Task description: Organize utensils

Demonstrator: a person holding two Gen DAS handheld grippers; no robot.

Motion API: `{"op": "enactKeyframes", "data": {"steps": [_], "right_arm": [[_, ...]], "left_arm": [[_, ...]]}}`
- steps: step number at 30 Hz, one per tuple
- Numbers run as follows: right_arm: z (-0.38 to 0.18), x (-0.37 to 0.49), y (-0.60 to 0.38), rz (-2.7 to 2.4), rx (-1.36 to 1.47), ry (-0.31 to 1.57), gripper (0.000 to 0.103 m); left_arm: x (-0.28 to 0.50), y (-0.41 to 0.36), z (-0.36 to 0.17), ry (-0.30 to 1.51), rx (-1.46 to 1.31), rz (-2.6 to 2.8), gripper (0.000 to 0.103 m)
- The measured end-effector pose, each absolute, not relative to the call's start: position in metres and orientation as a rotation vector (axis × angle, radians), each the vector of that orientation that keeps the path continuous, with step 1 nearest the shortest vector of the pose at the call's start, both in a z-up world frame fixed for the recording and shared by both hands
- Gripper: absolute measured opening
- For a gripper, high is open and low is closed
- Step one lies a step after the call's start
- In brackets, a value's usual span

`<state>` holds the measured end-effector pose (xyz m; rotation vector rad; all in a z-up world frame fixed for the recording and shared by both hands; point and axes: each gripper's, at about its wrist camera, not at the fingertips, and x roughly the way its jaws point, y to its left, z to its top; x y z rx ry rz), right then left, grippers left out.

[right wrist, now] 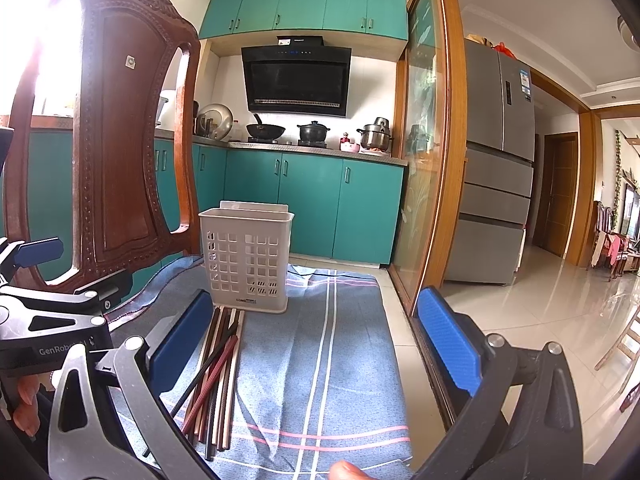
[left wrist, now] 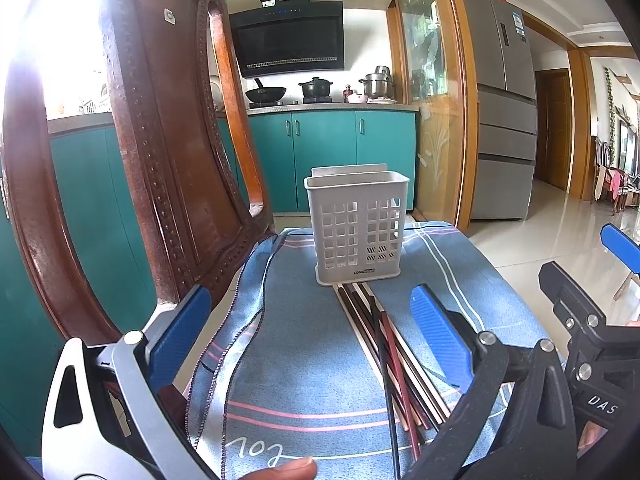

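Observation:
A white slotted utensil holder [left wrist: 357,227] stands upright and empty-looking on a blue striped cloth [left wrist: 288,364]; it also shows in the right wrist view [right wrist: 246,258]. A bundle of dark red, black and pale chopsticks [left wrist: 394,354] lies flat on the cloth just in front of it, also seen in the right wrist view [right wrist: 219,372]. My left gripper [left wrist: 308,320] is open and empty, above the cloth, left of the chopsticks. My right gripper [right wrist: 316,326] is open and empty, with the chopsticks beside its left finger.
A carved wooden chair back [left wrist: 168,136] rises at the left of the cloth. Beyond it are teal kitchen cabinets [right wrist: 304,200], a stove with pots, a glass sliding door [right wrist: 424,140] and a grey fridge [right wrist: 496,160]. Tiled floor lies to the right.

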<state>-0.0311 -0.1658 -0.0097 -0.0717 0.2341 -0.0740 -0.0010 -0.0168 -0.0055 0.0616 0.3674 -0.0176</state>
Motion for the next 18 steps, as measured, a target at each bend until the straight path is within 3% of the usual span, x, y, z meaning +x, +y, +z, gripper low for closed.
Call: {"op": "enactKeyframes", "data": {"steps": [13, 18], "right_arm": [[-0.013, -0.027, -0.167, -0.080, -0.082, 0.254, 0.100], [-0.018, -0.015, -0.168, -0.141, -0.112, 0.312, 0.100]], "left_arm": [[0.002, -0.020, -0.007, 0.386, 0.071, -0.010, 0.100], [0.019, -0.023, -0.023, 0.508, 0.110, 0.036, 0.100]]}}
